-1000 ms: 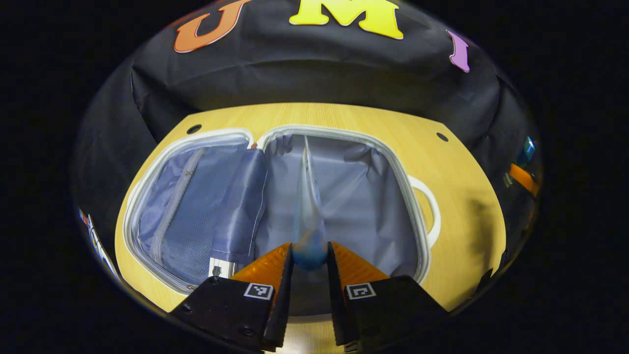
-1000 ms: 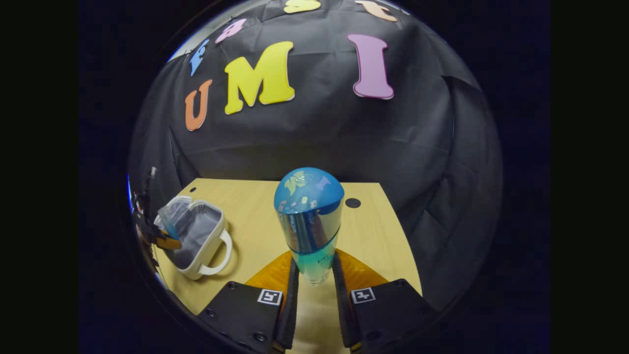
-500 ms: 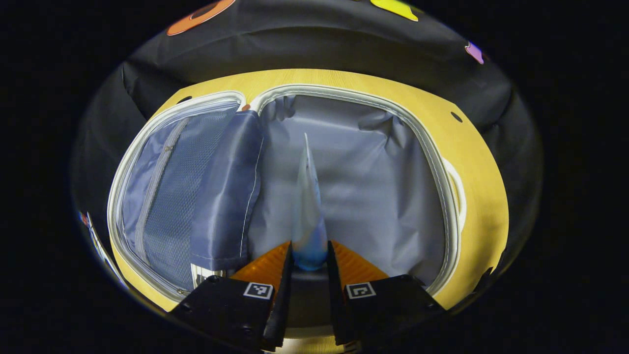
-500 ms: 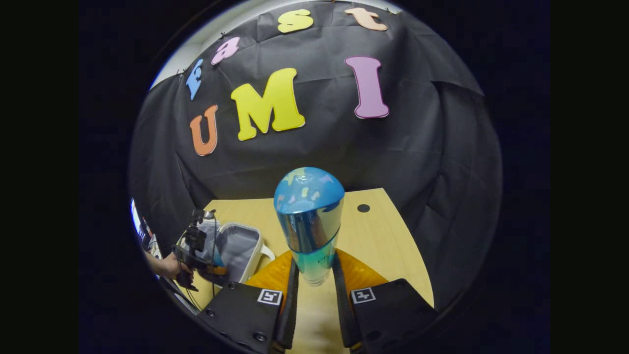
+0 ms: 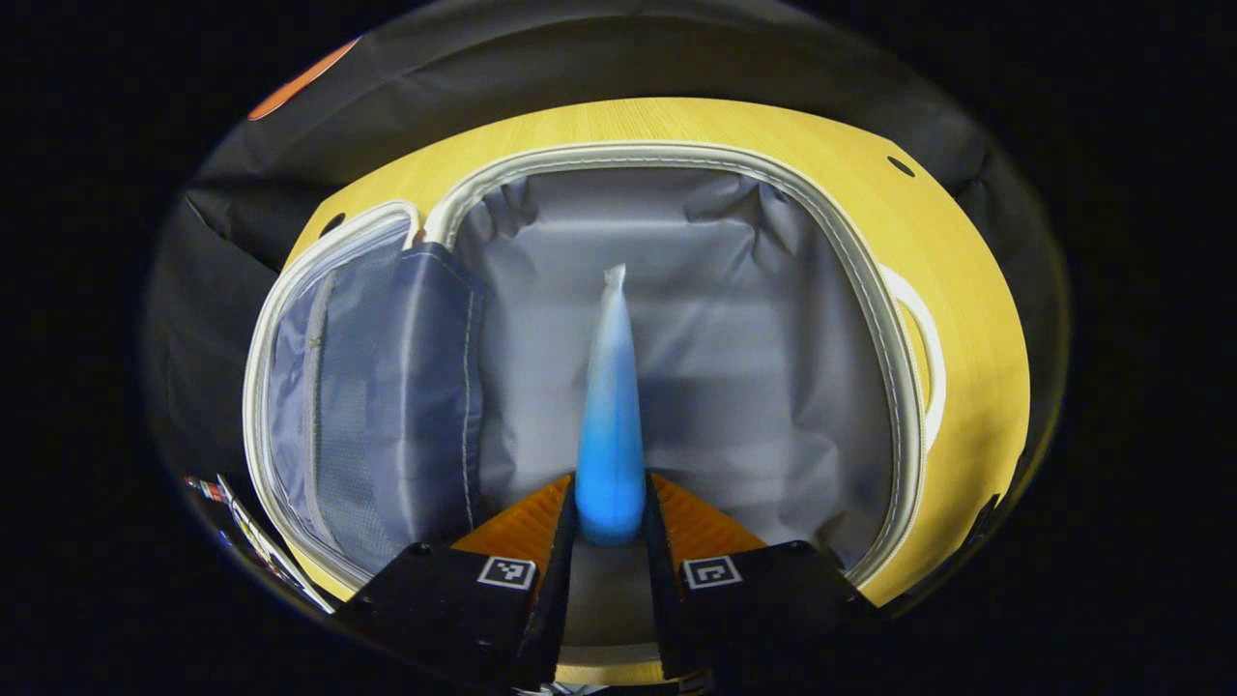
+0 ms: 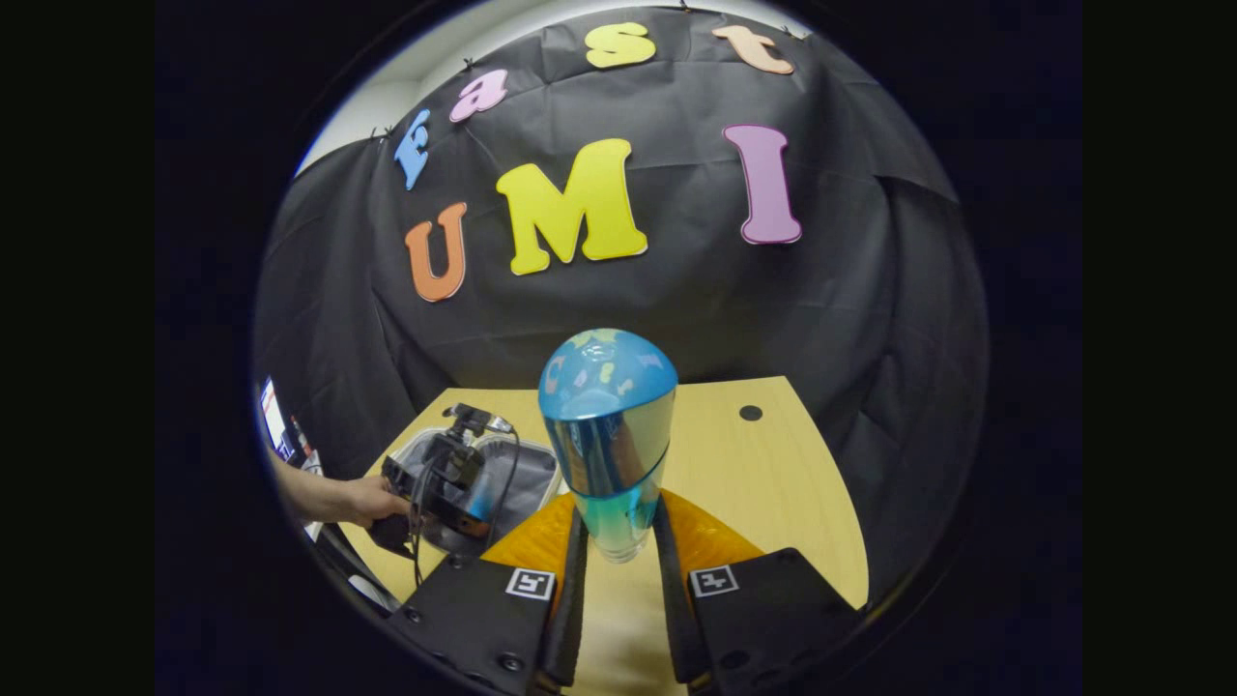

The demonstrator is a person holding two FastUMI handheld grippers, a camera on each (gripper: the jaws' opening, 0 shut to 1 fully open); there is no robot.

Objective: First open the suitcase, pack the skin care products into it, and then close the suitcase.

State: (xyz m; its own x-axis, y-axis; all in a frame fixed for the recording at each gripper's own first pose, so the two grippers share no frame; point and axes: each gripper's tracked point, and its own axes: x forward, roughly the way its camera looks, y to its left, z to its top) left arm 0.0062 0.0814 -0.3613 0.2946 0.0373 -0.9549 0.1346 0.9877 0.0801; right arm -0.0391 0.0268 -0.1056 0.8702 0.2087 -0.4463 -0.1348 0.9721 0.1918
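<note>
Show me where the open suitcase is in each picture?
Left gripper view: the suitcase spreads across the middle, under the blue tube.
Right gripper view: the suitcase is small at lower left, behind the other gripper.
Shared landmark: the yellow wooden table.

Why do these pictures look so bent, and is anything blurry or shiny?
Left gripper view: the fisheye lens bows the table edge and the suitcase rim into curves; the blue tube is soft, out of focus. Right gripper view: the bottle shows mirror-like reflections on its cap and body; the table's far edge stays sharp.
</note>
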